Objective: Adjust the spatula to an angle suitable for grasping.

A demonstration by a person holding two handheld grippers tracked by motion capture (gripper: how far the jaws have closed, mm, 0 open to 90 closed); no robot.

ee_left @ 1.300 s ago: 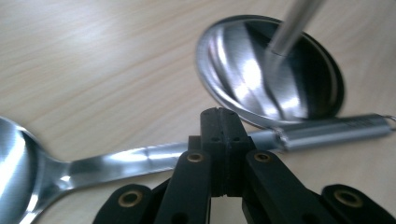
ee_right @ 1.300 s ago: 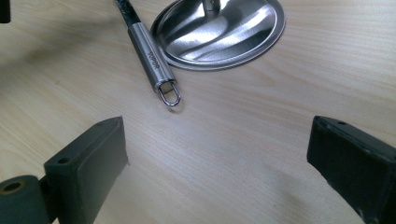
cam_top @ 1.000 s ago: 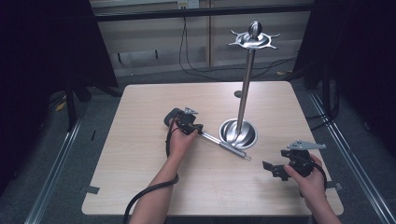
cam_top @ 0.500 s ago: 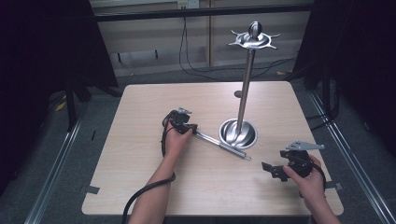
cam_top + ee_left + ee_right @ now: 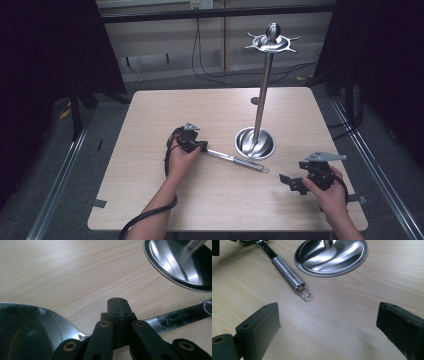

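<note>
A steel ladle (image 5: 235, 160) lies flat on the wooden table (image 5: 210, 107), its handle pointing right toward the stand's dish-shaped base (image 5: 255, 142). My left gripper (image 5: 192, 142) sits low over the ladle's head end. In the left gripper view its jaws are pressed together (image 5: 117, 301) and lie across the ladle's neck, with the bowl (image 5: 27, 325) to their left and the handle (image 5: 180, 316) to their right. My right gripper (image 5: 292, 182) hovers near the front right, open. Its view shows wide-apart jaws (image 5: 329, 325) with the handle's hanging loop (image 5: 303, 292) ahead.
A tall steel stand (image 5: 262, 90) rises from the base (image 5: 332, 256) to a hook-rimmed top (image 5: 272, 42) at the back right. Cables trail from both grippers. Dark curtains and metal floor rails (image 5: 60, 185) flank the table.
My left gripper has shifted slightly left and toward the person, settling onto the ladle's head end. The ladle's handle tip and my right gripper have barely moved.
</note>
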